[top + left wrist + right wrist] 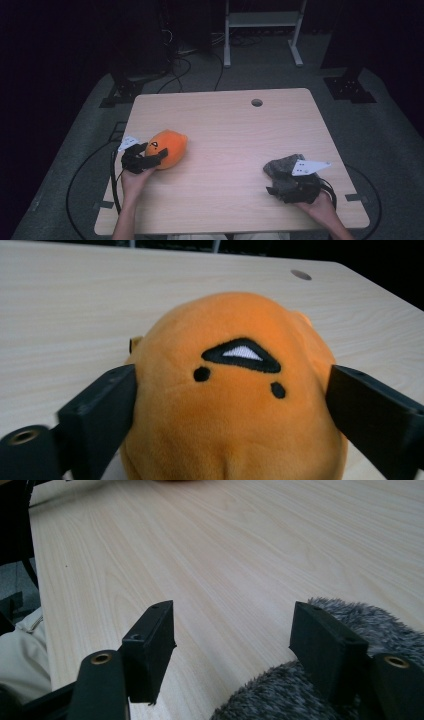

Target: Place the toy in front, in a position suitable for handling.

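Left gripper (150, 156): its 2 jaws stand on either side of the orange plush toy (167, 148), flush against its flanks — whether they pinch it cannot be told. The toy lies near the left edge of the wooden table (230, 135). Right gripper (287, 187): jaws spread apart, 1 resting on the grey fuzzy cloth (282, 167) near the right front corner — nothing clamped between them.

R claw (232, 650) w/ both black jaws rising from the bottom edge, set wide apart, bare tabletop (225, 555) showing between them. Grey fuzzy cloth (280, 695) lies at lower right, under & around the right-hand jaw; left-hand jaw hangs clear over light wood. Pale trouser fabric (20, 660) at far left edge
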